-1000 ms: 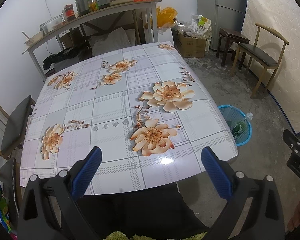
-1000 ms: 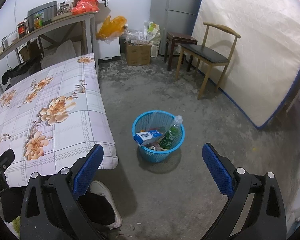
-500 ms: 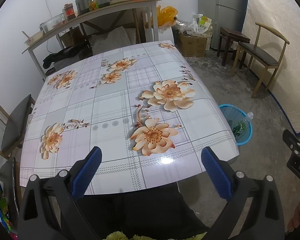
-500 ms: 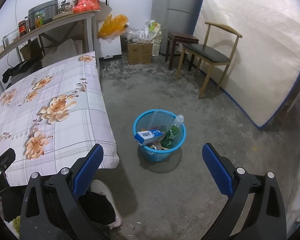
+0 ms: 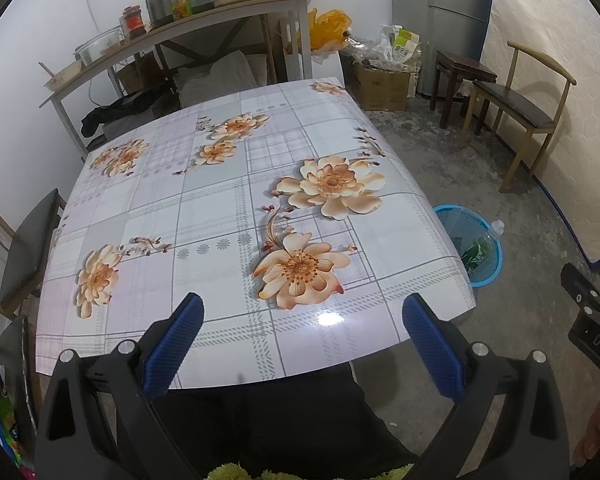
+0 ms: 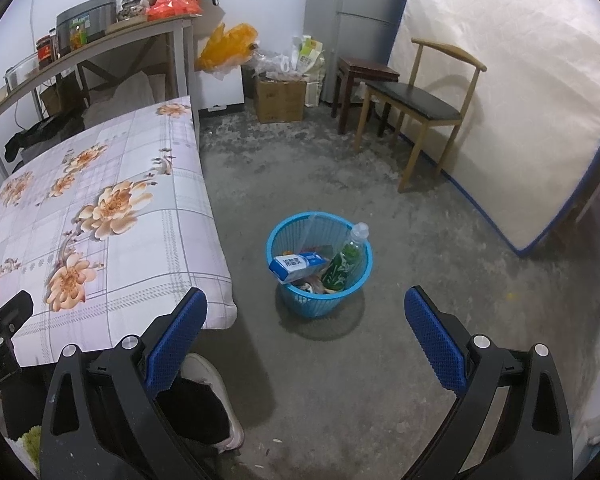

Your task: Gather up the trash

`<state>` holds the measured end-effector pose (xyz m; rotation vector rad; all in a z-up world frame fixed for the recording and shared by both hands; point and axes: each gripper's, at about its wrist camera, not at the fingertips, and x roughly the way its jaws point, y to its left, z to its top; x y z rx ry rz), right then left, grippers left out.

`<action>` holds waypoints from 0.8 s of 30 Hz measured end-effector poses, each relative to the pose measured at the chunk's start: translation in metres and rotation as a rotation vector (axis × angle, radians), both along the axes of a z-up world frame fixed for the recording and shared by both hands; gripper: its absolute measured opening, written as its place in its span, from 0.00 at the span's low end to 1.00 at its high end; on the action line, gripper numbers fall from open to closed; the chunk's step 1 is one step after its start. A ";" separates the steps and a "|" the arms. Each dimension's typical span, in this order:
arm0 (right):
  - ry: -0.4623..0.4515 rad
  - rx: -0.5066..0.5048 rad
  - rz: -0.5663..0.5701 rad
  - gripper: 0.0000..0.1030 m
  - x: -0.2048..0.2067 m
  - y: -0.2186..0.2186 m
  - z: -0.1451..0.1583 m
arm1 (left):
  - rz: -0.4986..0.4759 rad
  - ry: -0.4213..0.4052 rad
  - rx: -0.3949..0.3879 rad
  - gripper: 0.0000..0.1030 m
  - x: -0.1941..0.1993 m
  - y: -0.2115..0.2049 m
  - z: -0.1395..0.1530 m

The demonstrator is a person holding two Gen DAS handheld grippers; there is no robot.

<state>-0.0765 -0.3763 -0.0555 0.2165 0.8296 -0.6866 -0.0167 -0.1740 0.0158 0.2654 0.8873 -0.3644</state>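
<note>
A blue plastic trash basket (image 6: 290, 302) stands on the concrete floor right of the table. Inside it lie a green bottle (image 6: 342, 266), a blue-and-white carton (image 6: 298, 266) and some smaller scraps. The basket's rim (image 5: 496, 258) also peeks out past the table's right edge in the left wrist view. My right gripper (image 6: 306, 322) hangs open above the floor, just short of the basket, holding nothing. My left gripper (image 5: 302, 326) is open over the near edge of the flowered table (image 5: 204, 216), also holding nothing.
A wooden chair (image 6: 420, 106) and dark stool (image 6: 366, 72) stand by a leaning mattress (image 6: 512, 92). A cluttered shelf (image 5: 188, 30), cardboard box (image 6: 280, 100) and bags line the back wall. Another chair (image 5: 28, 244) sits left of the table. A person's legs (image 5: 284, 420) and shoe (image 6: 216, 396) are below.
</note>
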 end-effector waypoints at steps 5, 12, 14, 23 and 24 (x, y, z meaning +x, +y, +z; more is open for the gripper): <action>0.001 0.000 0.003 0.92 0.000 -0.001 0.000 | -0.002 0.001 -0.002 0.95 0.000 -0.001 0.000; 0.002 -0.001 0.002 0.92 -0.001 0.000 -0.001 | -0.003 0.003 -0.002 0.95 0.000 -0.001 -0.001; 0.003 -0.002 0.003 0.92 -0.001 0.000 -0.001 | -0.002 0.005 -0.002 0.95 0.000 0.000 -0.001; 0.003 -0.002 0.000 0.92 -0.001 0.002 -0.001 | -0.003 0.004 -0.002 0.95 0.001 0.000 -0.001; 0.002 -0.002 0.000 0.92 -0.001 0.002 -0.001 | -0.002 0.005 -0.002 0.95 0.001 0.001 -0.001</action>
